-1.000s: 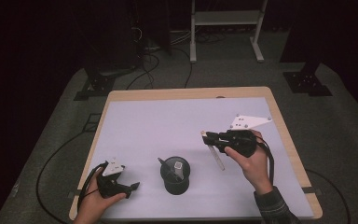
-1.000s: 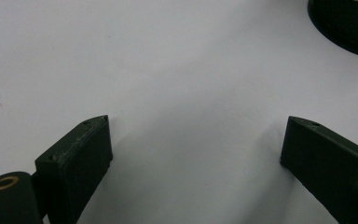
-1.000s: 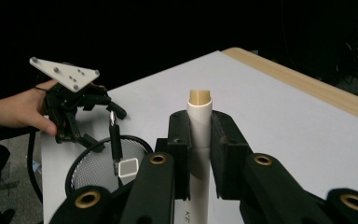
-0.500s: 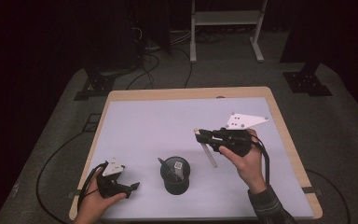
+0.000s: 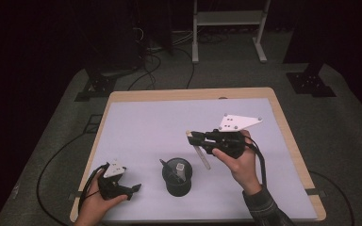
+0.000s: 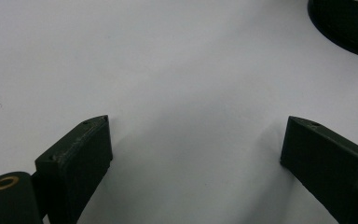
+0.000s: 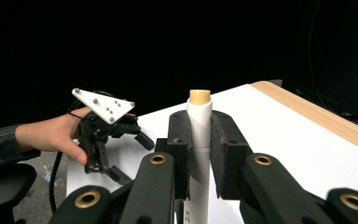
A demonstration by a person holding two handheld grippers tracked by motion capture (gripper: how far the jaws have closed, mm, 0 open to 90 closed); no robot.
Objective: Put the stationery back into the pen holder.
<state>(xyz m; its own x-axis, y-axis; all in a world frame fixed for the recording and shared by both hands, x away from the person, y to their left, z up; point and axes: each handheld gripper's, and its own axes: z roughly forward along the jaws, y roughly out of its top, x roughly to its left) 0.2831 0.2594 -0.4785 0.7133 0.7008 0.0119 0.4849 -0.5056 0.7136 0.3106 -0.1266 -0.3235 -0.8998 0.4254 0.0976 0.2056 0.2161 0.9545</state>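
Your right gripper [image 7: 199, 154] clamps a white pen [image 7: 199, 140] with a tan end cap, at 2 o'clock from the black mesh cup [image 5: 176, 176]; left gripper [image 6: 196, 154] gapes wide.

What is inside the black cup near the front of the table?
In the high view the black cup holds a dark pen-like stick leaning at its left and a pale flat piece. Its wall hides their lower ends and the bottom.
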